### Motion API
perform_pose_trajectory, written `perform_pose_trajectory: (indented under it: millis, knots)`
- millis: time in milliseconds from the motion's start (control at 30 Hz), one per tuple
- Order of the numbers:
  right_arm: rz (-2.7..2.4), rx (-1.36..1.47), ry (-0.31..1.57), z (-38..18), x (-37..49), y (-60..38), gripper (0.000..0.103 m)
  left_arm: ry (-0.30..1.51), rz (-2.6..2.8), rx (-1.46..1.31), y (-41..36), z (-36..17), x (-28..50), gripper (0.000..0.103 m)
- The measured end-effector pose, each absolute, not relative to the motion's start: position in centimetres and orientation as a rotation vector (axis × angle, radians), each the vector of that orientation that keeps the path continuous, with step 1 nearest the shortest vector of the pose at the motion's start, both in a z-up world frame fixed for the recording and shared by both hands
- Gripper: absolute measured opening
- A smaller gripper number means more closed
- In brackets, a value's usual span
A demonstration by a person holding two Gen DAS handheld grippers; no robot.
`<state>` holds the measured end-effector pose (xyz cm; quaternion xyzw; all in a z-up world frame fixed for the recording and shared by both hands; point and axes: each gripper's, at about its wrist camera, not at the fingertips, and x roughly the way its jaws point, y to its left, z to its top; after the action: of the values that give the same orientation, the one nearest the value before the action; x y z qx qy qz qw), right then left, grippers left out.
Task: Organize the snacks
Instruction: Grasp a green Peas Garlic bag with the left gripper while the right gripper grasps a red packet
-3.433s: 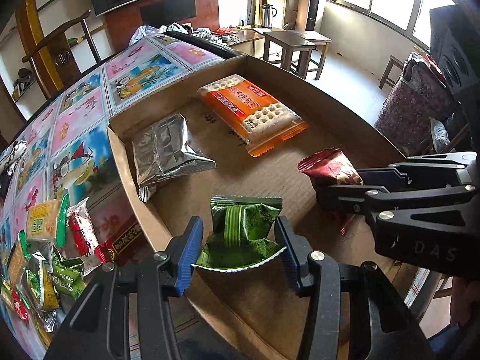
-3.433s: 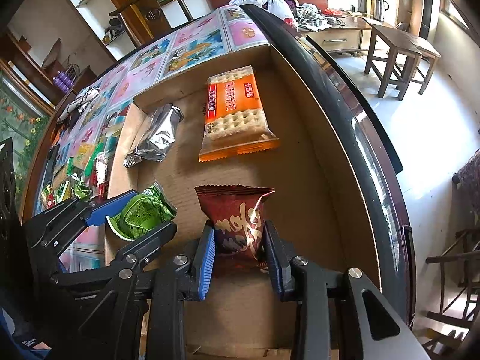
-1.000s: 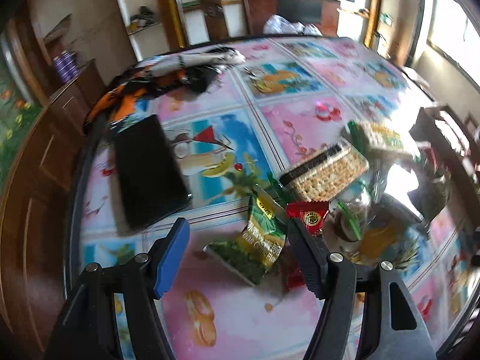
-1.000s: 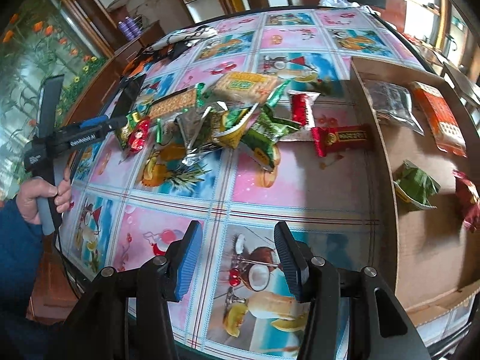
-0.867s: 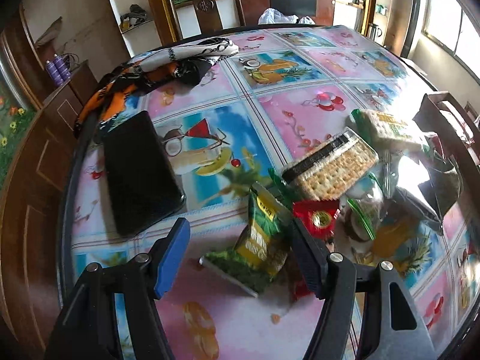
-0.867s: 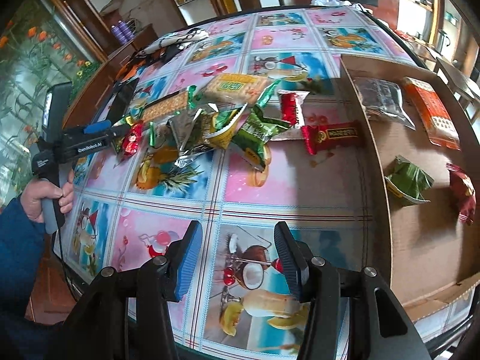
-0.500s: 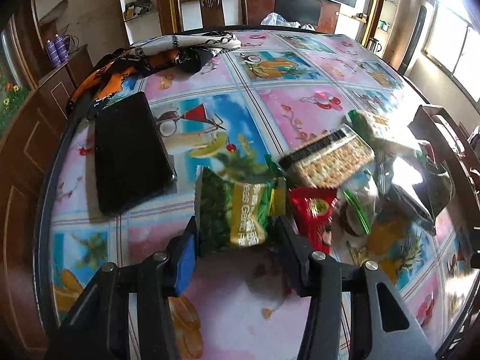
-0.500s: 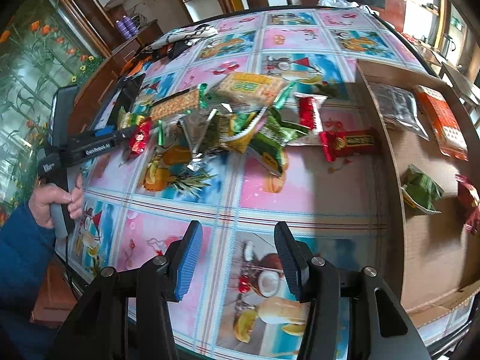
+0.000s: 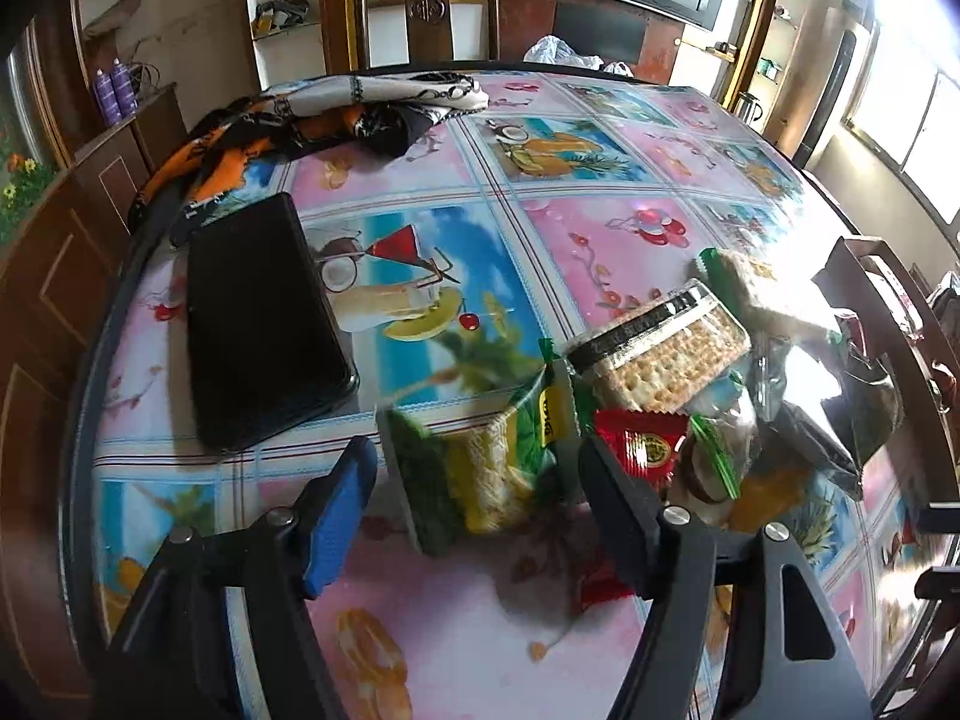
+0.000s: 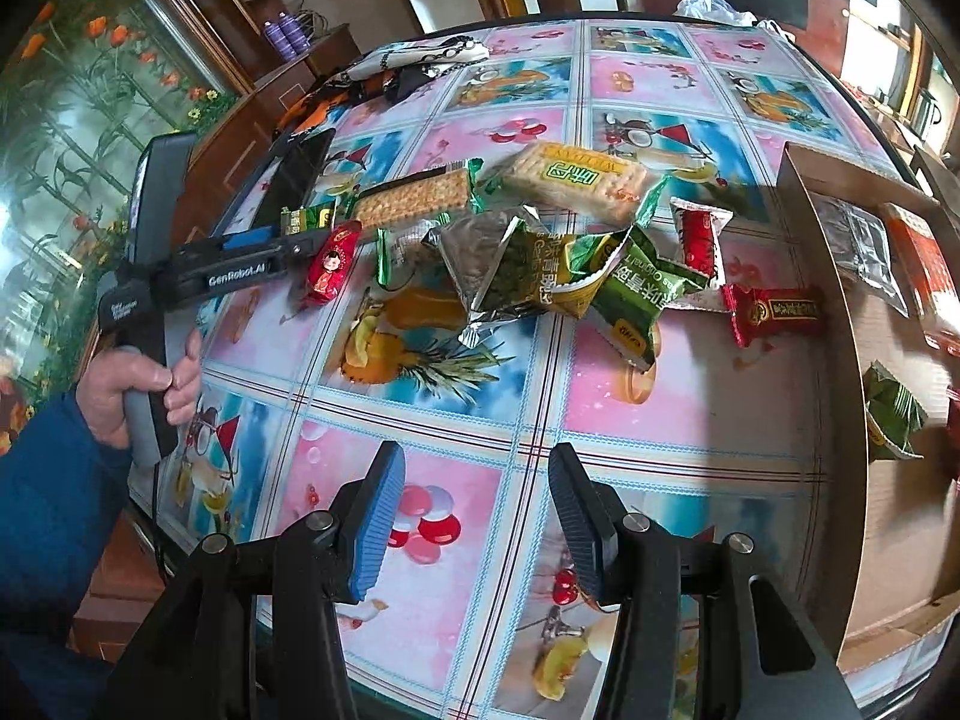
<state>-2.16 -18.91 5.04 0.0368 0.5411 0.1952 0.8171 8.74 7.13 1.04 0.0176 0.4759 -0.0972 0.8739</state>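
Note:
A green and yellow pea snack packet [image 9: 480, 468] stands blurred between the fingers of my left gripper [image 9: 480, 498], whose jaws are opening; a gap shows beside the blue left pad [image 9: 342, 498]. It sits at the near edge of the snack pile, by a red packet [image 9: 642, 444] and a cracker pack [image 9: 660, 354]. In the right wrist view the left gripper [image 10: 312, 243] reaches into the pile's left side. My right gripper [image 10: 474, 516] hangs open over the bare tablecloth, short of the pile [image 10: 540, 264], with nothing between its fingers.
A cardboard box [image 10: 840, 324] at the right holds a silver packet [image 10: 858, 240], an orange cracker pack [image 10: 924, 264] and a green packet [image 10: 894, 414]. A black tablet [image 9: 258, 324] and a scarf [image 9: 336, 114] lie at the left. A person's hand [image 10: 138, 390] holds the left gripper.
The left jaws closed around the green pea packet half a second ago and have now spread again; the packet has tilted and blurred. The right gripper drifted slightly over the cloth.

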Motion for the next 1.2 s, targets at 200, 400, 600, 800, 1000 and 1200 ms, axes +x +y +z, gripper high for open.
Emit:
perform_pose_trajectory:
  millis: [200,400,600,800,1000,1200]
  knots:
    - [0.415,0.082,1.161,4.9,-2.0,-18.7,0.054,0.988,-0.167,0.010,7.7,1.0,7.7,0.043]
    - [0.462,0.103,1.170,5.2,-0.1,-16.9,0.054,1.016,-0.132,-0.037,9.1,1.1,3.0,0.043]
    - [0.572,0.120,1.186,5.3,3.2,-11.7,0.054,1.031,-0.098,-0.069,9.9,1.2,-2.1,0.043]
    - [0.606,0.101,1.224,3.5,6.9,-5.9,0.054,1.034,-0.048,-0.075,10.7,1.3,-4.2,0.043]
    - [0.511,0.059,1.260,1.4,9.5,-3.5,0.054,1.031,-0.026,-0.077,11.1,1.3,-5.3,0.043]
    - [0.493,-0.146,1.205,1.6,9.5,-1.2,0.023,1.023,-0.011,-0.068,10.9,1.3,-5.3,0.043]
